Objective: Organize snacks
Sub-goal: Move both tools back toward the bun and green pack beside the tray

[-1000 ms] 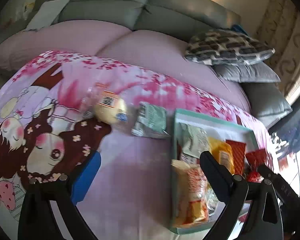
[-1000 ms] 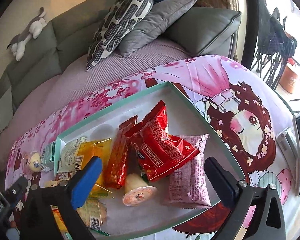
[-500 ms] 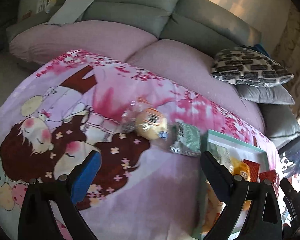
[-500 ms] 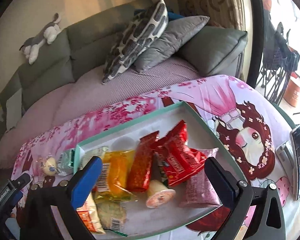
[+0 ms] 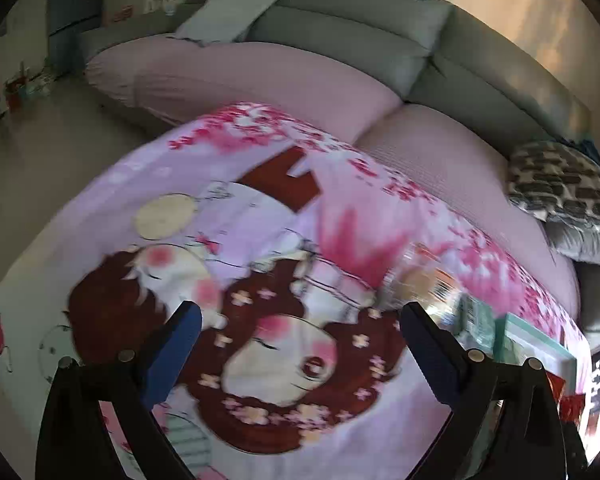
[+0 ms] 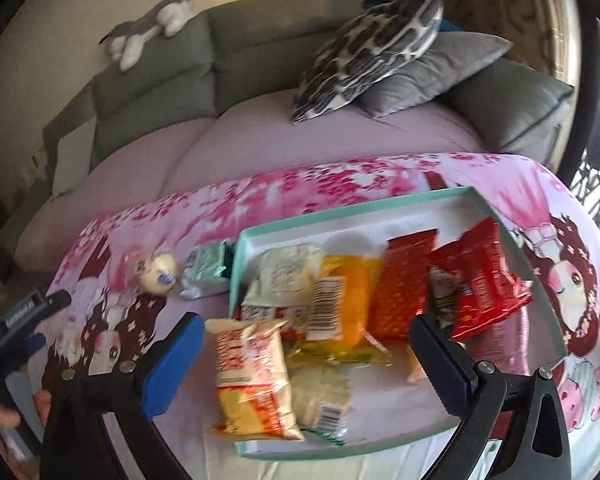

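Nearly sorted: two snacks lie outside the tray (image 6: 384, 205).
Round bun (image 6: 161, 275) and green packet (image 6: 207, 267) beside its left wall; left gripper (image 5: 298, 334) and right gripper (image 6: 306, 346) wide, empty. Next, probably: left reaches the bun.

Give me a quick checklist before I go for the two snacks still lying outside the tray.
1. Left gripper jaws open and holding nothing: ok.
2. Right gripper jaws open and holding nothing: ok.
3. Round yellow snack outside the teal tray, nothing on it: ok.
4. Green packet beside the tray: ok.
5. Left camera view sharp enough to aim: not ok, blurred.
6. Bare room in the tray: ok, far strip.
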